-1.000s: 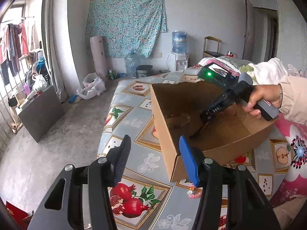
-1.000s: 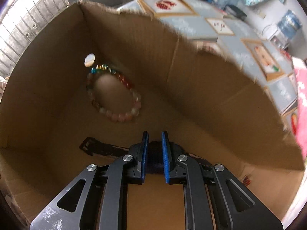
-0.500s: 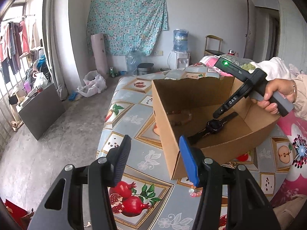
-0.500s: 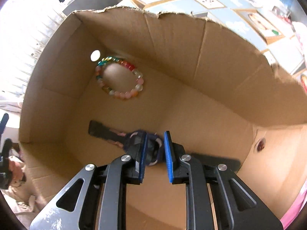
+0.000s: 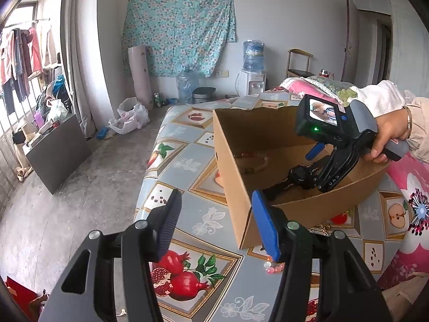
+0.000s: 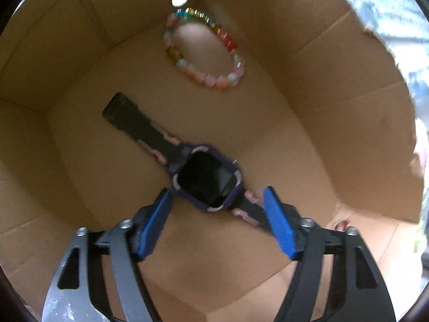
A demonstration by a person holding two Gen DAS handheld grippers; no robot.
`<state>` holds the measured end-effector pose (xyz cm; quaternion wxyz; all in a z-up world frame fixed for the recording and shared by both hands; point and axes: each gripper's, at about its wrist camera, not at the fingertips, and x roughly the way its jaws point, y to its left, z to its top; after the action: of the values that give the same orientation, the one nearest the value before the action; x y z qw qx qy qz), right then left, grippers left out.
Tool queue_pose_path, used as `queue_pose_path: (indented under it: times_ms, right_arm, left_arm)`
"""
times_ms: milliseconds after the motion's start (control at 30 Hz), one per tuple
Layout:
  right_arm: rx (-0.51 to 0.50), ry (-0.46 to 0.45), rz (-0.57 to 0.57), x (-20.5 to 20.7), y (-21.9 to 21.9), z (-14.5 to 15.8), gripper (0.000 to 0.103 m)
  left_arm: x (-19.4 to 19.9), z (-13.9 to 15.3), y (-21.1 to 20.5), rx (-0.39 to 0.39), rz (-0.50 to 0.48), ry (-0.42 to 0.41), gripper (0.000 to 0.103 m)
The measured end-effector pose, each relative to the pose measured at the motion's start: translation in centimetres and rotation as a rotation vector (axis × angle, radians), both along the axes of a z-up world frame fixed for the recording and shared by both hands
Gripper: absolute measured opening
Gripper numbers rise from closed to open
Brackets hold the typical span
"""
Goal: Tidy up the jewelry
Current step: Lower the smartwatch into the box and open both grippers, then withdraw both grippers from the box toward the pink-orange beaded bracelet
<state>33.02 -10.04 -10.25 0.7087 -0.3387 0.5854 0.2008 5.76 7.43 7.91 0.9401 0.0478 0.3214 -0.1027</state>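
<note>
A dark purple smartwatch with pink strap details lies flat on the floor of an open cardboard box. A multicoloured bead bracelet lies further in, near the far wall. My right gripper is open just above the watch, its blue pads either side of the strap. In the left wrist view the box sits on the table and the right gripper reaches into it. My left gripper is open and empty, hovering in front of the box's near corner.
The table has a fruit-patterned cloth. Pink beads lie on it under my left gripper's right finger, beside the box. The table's left edge drops to a concrete floor. Pink bedding lies at the right.
My right gripper has opened and let go of the watch, which now lies on the box floor. The right gripper has lifted slightly. The left gripper has stayed still.
</note>
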Motion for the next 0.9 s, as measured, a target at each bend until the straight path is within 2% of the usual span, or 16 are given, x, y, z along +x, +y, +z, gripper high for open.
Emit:
queue_pose_path:
  times_ms: [67,200,367,467,500,567,733,833,900]
  right_arm:
    - [0.013,0.005,-0.012,0.9,-0.7,0.0,0.068]
    - [0.017,-0.026,-0.014,2.1,-0.5,0.3,0.056]
    - [-0.005,-0.084,0.017,2.2,1.0,0.2,0.057]
    - [-0.017,-0.104,0.013,2.1,1.2,0.4,0.061]
    - [-0.022,-0.109,0.011,-0.4,1.7,0.5,0.061]
    - [-0.009,-0.121,0.008,-1.4,2.0,1.3,0.062]
    - [0.164,-0.208,-0.056,-4.8,0.5,7.5,0.067]
    - [0.365,-0.277,-0.147,-8.1,-2.8,11.6,0.073]
    - [0.497,-0.33,-0.196,-10.4,-5.0,14.3,0.081]
  left_arm:
    - [0.0,0.0,0.2,-0.005,0.003,-0.001,0.054]
    - [0.1,-0.2,0.3,-0.012,0.006,0.002,0.054]
    - [0.2,-0.2,0.3,-0.008,0.004,0.002,0.054]
    - [0.2,-0.2,0.3,-0.002,0.005,-0.004,0.054]
    - [0.2,-0.3,0.4,-0.004,0.006,-0.004,0.054]
    - [0.2,-0.3,0.3,-0.004,0.008,-0.003,0.054]
    - [-0.1,-0.6,0.2,-0.008,0.003,-0.006,0.056]
    - [0.0,-0.8,0.0,-0.011,-0.003,-0.001,0.06]
    - [-0.2,-1.1,-0.2,-0.012,-0.011,0.005,0.063]
